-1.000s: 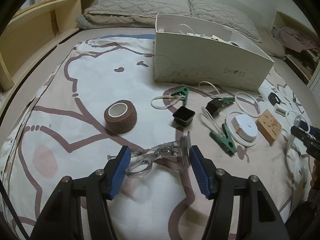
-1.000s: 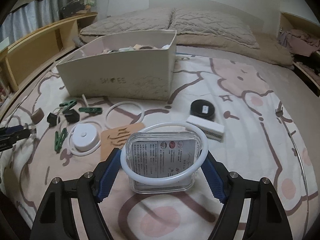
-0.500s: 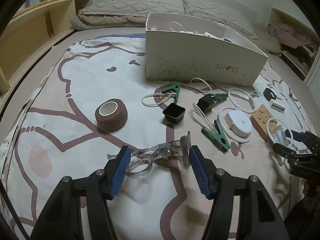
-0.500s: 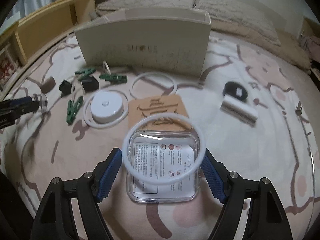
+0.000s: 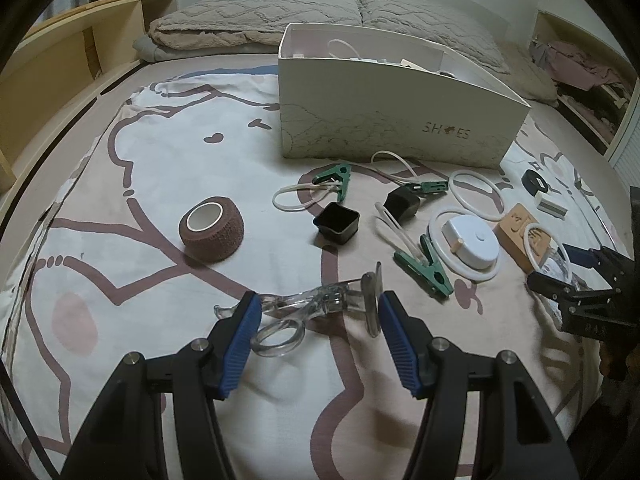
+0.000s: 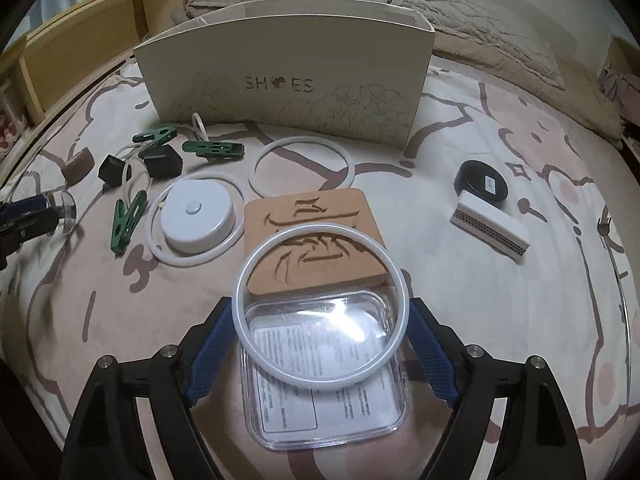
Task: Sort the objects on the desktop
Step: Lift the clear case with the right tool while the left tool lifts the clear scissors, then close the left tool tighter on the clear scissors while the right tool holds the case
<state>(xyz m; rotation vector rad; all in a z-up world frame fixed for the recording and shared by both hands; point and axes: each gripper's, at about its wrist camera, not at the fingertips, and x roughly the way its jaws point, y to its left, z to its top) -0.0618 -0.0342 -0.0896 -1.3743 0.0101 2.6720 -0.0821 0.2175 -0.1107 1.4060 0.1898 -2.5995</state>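
Observation:
My left gripper [image 5: 318, 308] is shut on a clear plastic clip [image 5: 320, 300], held just above the bedspread; it also shows at the left edge of the right wrist view [image 6: 40, 208]. My right gripper [image 6: 320, 312] is low over the bed and its jaws are opening. Between them a clear plastic box [image 6: 328, 380] lies flat on the bedspread, and small gaps show beside the blue pads [image 6: 208, 352]. A white ring [image 6: 241, 304] rests on the box and overlaps the wooden board [image 6: 312, 232]. The white shoe box [image 6: 280, 80] stands behind, with several items inside.
Between the grippers and the shoe box [image 5: 400, 120] lie green clips [image 5: 424, 272], black caps [image 5: 336, 222], a white round tape measure [image 6: 196, 216], another white ring [image 6: 300, 164] and a brown bandage roll [image 5: 211, 229]. A black disc [image 6: 480, 182] and a white block [image 6: 490, 228] lie right.
The right gripper has sunk toward the wooden board, the clear box has gone from upright to flat on the bed, and the jaws have widened. The left gripper still holds the clip.

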